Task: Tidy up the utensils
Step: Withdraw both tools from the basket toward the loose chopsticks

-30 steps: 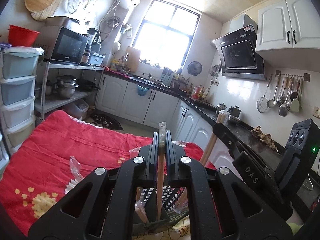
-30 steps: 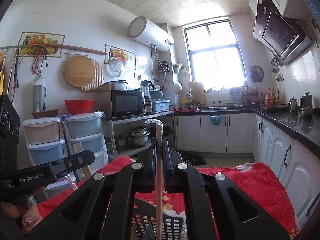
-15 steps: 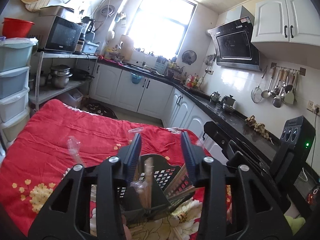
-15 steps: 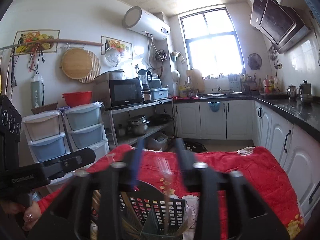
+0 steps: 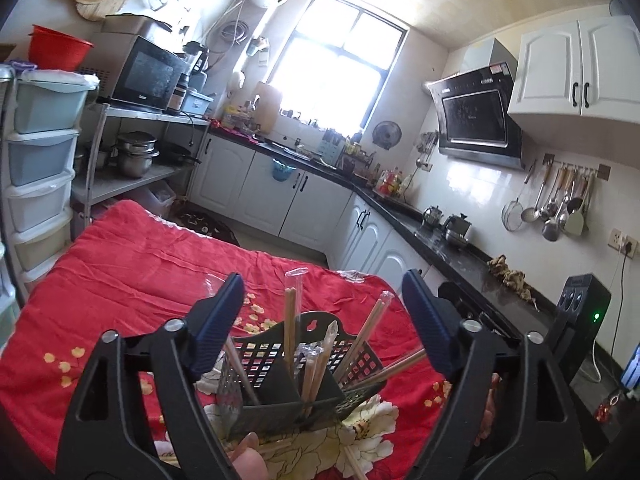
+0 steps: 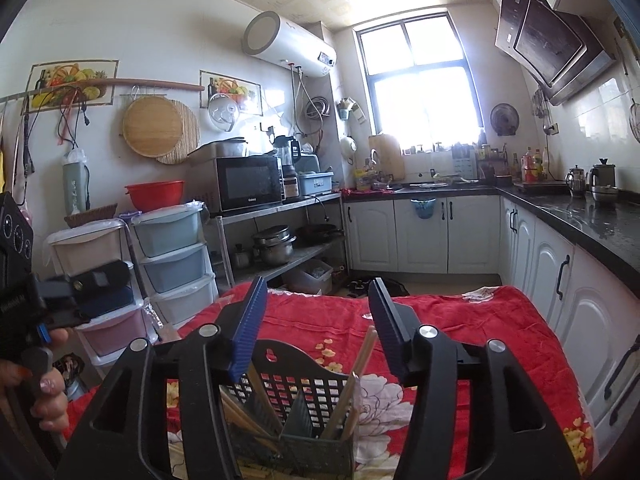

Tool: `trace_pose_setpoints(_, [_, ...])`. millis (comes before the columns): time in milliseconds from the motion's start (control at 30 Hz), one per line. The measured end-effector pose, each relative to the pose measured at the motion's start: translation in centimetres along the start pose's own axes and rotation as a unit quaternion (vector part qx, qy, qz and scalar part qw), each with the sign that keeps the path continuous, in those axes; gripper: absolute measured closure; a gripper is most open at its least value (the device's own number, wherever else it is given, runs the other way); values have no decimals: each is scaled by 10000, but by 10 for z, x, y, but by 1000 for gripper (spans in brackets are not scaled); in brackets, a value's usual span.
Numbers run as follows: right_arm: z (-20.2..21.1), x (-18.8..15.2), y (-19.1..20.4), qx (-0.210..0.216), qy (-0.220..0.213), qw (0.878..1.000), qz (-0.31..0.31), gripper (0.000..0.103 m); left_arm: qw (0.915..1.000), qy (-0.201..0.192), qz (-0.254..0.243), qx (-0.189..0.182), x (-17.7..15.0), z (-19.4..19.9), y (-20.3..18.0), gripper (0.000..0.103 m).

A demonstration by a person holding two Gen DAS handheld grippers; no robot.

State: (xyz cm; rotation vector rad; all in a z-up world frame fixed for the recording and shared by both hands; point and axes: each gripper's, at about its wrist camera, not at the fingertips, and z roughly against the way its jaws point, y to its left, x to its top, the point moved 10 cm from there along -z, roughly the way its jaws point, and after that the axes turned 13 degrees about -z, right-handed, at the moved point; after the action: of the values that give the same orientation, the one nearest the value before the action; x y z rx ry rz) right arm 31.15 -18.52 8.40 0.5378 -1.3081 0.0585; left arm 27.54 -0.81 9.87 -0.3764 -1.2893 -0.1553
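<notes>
A dark perforated plastic utensil basket (image 5: 264, 350) stands on the red flowered cloth (image 5: 132, 264), holding several wrapped wooden chopsticks (image 5: 289, 324) upright and leaning. My left gripper (image 5: 320, 300) is open and empty just above and in front of the basket. In the right wrist view the same basket (image 6: 298, 384) with chopsticks (image 6: 362, 358) sits below my right gripper (image 6: 318, 312), which is open and empty. The other handheld unit shows at the left edge of the right wrist view (image 6: 24, 300).
Loose chopsticks (image 5: 356, 460) lie on the cloth by the basket. Stacked plastic drawers (image 6: 172, 252) and a metal shelf with pots (image 6: 276, 246) stand left of the table. White cabinets (image 6: 536, 272) and a black counter (image 5: 452, 240) run along the right.
Both grippers held a wrapped chopstick a second ago. Both have opened and dropped their chopsticks into the basket, and both views have tilted down a little toward the basket.
</notes>
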Motion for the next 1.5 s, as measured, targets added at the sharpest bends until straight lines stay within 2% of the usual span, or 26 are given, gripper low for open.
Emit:
trace_pose_setpoints(267, [20, -7, -3, -76, 167, 9998, -84, 46, 9999, -61, 143, -4, -1, 21, 2, 11])
trace_pose_setpoints(867, [49, -51, 8, -45, 641, 9979, 28, 40, 9986, 41, 497, 175, -30, 51, 19, 11])
trace_pose_setpoints(1500, [52, -94, 18, 6, 1221, 9923, 186, 40, 9936, 566, 843, 494, -85, 58, 45, 11])
